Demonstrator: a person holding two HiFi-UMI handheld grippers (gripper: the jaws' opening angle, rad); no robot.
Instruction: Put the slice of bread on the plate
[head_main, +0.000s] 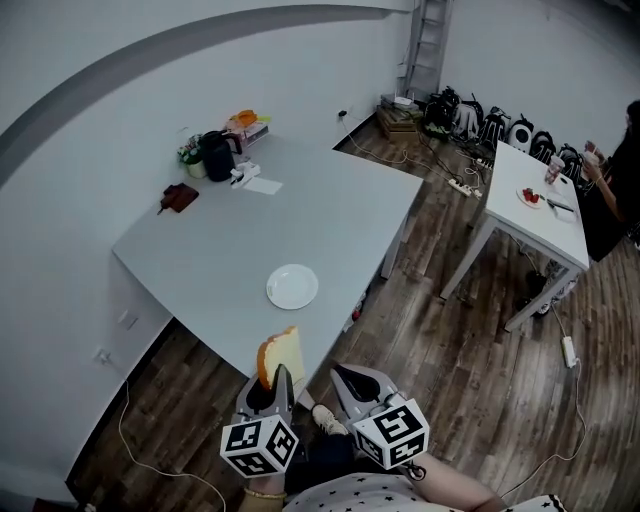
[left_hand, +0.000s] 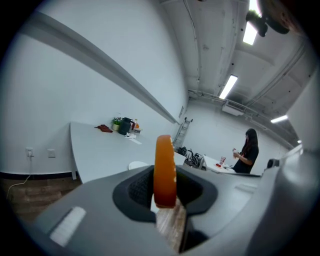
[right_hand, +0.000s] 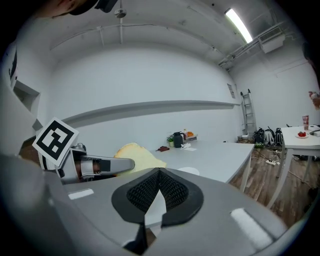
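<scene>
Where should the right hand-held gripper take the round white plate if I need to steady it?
I'd grip the near rim of the round white plate, coming low over the near edge of the grey table, where the right hand-held gripper is. The plate lies flat, so only its thin rim gives the jaws a bite.

Head view steeply down, gripper views level, sharing table (head_main: 320, 215), plate (head_main: 292, 286)
</scene>
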